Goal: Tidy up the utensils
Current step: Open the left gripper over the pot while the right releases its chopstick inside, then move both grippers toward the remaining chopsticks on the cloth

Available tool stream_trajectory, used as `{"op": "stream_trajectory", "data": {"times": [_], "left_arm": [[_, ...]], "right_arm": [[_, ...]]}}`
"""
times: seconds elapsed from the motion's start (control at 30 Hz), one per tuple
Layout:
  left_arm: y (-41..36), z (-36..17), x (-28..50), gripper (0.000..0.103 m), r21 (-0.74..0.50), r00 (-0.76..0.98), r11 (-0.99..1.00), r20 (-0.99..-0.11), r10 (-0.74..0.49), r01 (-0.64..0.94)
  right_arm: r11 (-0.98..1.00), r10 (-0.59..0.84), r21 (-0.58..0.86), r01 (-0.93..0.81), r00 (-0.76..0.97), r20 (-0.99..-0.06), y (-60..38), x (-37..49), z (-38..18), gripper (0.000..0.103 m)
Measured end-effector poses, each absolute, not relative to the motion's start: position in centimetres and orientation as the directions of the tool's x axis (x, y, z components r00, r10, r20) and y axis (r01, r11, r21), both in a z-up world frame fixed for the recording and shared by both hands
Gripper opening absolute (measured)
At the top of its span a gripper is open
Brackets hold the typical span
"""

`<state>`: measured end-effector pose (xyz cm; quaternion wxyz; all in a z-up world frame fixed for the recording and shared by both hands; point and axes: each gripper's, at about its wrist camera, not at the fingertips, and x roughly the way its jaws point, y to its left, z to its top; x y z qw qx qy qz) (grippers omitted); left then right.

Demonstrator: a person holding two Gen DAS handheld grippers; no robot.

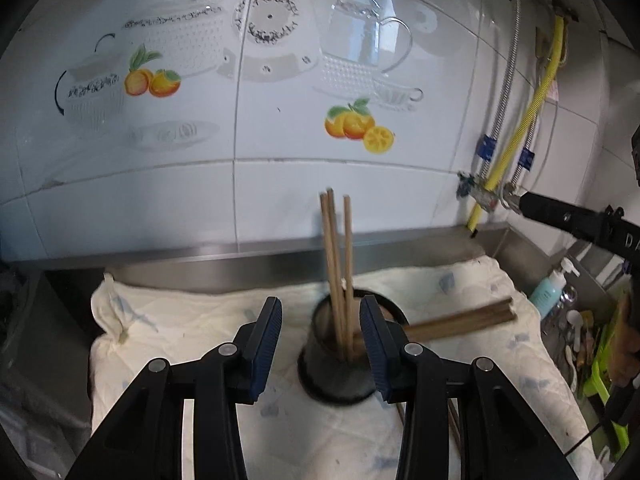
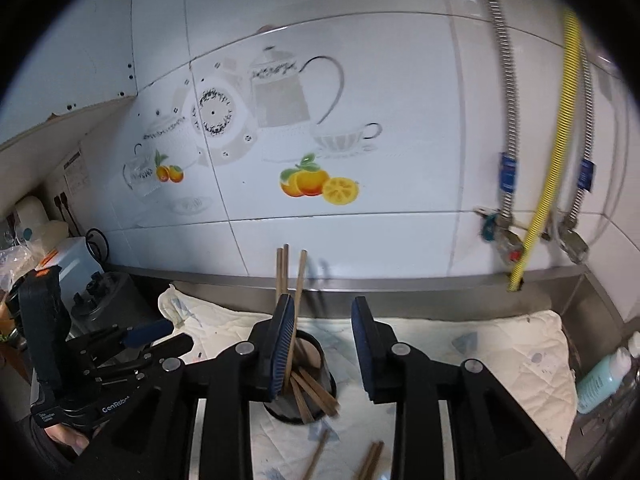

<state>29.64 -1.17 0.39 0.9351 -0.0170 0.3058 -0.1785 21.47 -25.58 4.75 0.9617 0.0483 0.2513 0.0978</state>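
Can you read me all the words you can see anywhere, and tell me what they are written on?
"GenRobot": on the side of the left claw, right wrist view; small white lines below it are too small to read.
"DA": cut-off letters on the right claw's black arm.
Paper notice on the wall: too blurred.
Blue pipe tags: unreadable.

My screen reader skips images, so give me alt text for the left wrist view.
The left gripper hangs open over a black utensil cup on a white cloth, nothing between its pads. Three chopsticks stand upright in the cup, with more chopsticks lying across it to the right. Behind is a tiled wall with fruit decals.
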Motion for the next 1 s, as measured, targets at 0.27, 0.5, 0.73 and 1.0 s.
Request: {"op": "stream_trajectory", "data": {"times": [0.27,0.5,0.73,1.0], "left_arm": [[-3.3,-1.4,25.9,0.044,-0.139,0.693,0.929,-0.630,-0.351,0.344],[-5.6,-4.6,23.7,0.044,-0.152,0.629,0.918,-0.687,-0.364,0.366],[-7.5,-8.4,23.4,0.044,-0.172,0.547,0.904,-0.746,-0.379,0.392],[-10.2,-12.2,24.7,0.044,-0.207,0.458,0.883,-0.791,-0.405,0.422]], "right_arm": [[0.982,0.164,0.163,-0.092,0.844,-0.511,-29.4,17.8,3.0,0.042],[0.983,0.131,0.184,-0.023,0.786,-0.604,-32.1,15.6,-1.4,0.044],[0.973,0.143,0.230,0.024,0.720,-0.679,-33.7,14.3,-6.0,0.044],[0.949,0.186,0.305,0.077,0.644,-0.742,-34.3,13.6,-10.8,0.044]]}}
